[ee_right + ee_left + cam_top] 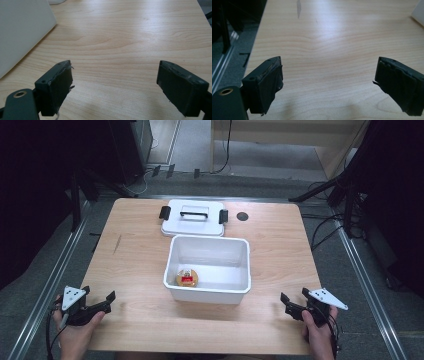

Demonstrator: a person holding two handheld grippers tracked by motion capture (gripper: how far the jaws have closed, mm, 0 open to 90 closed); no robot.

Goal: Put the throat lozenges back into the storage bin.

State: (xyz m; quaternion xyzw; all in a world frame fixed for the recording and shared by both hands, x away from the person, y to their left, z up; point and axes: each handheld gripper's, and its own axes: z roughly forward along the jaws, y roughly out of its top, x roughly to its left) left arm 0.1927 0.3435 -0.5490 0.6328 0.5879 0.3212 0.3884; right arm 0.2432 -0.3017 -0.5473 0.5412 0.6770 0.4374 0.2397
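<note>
A white plastic bin [210, 290] stands at the middle of the wooden table [135, 255], and a small round gold tin with a red label [187, 278] lies in its near left corner. Behind it lies the bin's white lid [192, 222] with a black handle and two black clips. My left gripper [97, 298] rests at the near left of the table, open and empty; its pads [270, 85] stand wide apart over bare wood. At the near right my right gripper [295, 297] is open too, its pads [60, 86] wide apart, with the bin's wall [22, 32] to its left.
A small dark round mark [242, 216] sits on the table right of the lid. Metal rails [55, 270] run along both sides of the table, and cables [325, 227] lie on the grey floor at the right.
</note>
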